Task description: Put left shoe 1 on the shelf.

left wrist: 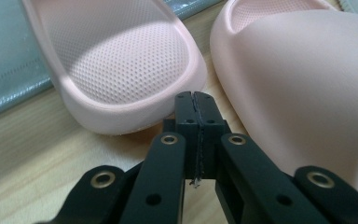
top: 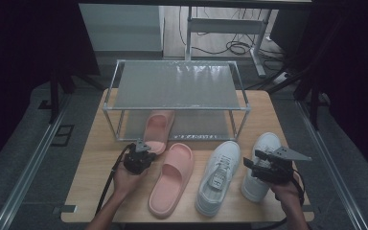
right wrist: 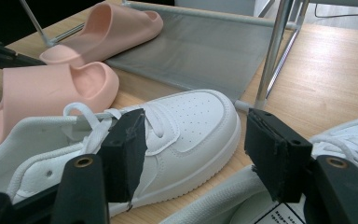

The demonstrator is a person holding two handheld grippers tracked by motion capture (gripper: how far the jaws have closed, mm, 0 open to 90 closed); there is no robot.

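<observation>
Right, left gripper (left wrist: pixel 196 100) fingers pressed together, empty, tips just short of rear slipper's (left wrist: pixel 116 60) heel rim; its length runs straight ahead onto rack shelf (top: pixel 191 125). Right gripper (right wrist: pixel 193 149) fingers apart, hovering over white sneaker (right wrist: pixel 168 135).

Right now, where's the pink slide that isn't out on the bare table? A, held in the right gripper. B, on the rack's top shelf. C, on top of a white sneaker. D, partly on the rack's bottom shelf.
D: that slide lies with its front on the rack's bottom shelf and its heel out on the table.
</observation>
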